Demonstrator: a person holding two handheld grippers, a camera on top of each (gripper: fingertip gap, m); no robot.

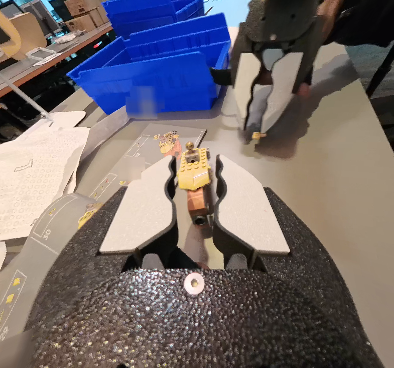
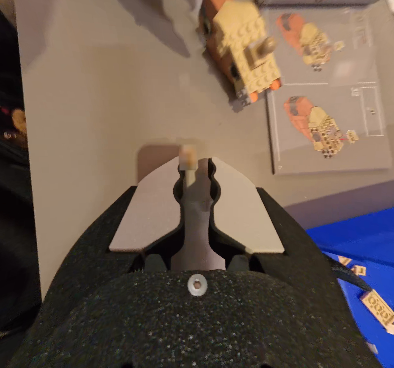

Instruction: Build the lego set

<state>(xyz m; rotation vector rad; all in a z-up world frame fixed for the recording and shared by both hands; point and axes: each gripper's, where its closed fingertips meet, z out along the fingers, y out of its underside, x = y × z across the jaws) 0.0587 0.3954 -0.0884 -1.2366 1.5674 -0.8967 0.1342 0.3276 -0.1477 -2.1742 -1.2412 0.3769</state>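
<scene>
Along the left edge of the surface a white perforated sheet is lying, and beside it the open instruction booklet is showing printed build steps. Toward the middle, the left tool is hovering low over the half-built model, its fingers spread and standing either side of the model without touching it as far as the left wrist view shows. The model is sitting on the surface at the booklet's near edge: a brown body, a tan studded top and a small ball-topped post are already joined, so the build is looking well advanced. Judging by the booklet page, at least one small tan part is still waiting to go on, and more may be left.

Farther right, the right tool is pointing down near the right edge of the surface, pinching a small tan piece at its fingertips. That piece is sitting against one finger, partly blurred, in the right wrist view, with the model well apart from it.

Behind, along the far edge, blue bins are standing stacked. One bin is holding a few loose tan pieces. What the others are holding cannot be told.
</scene>
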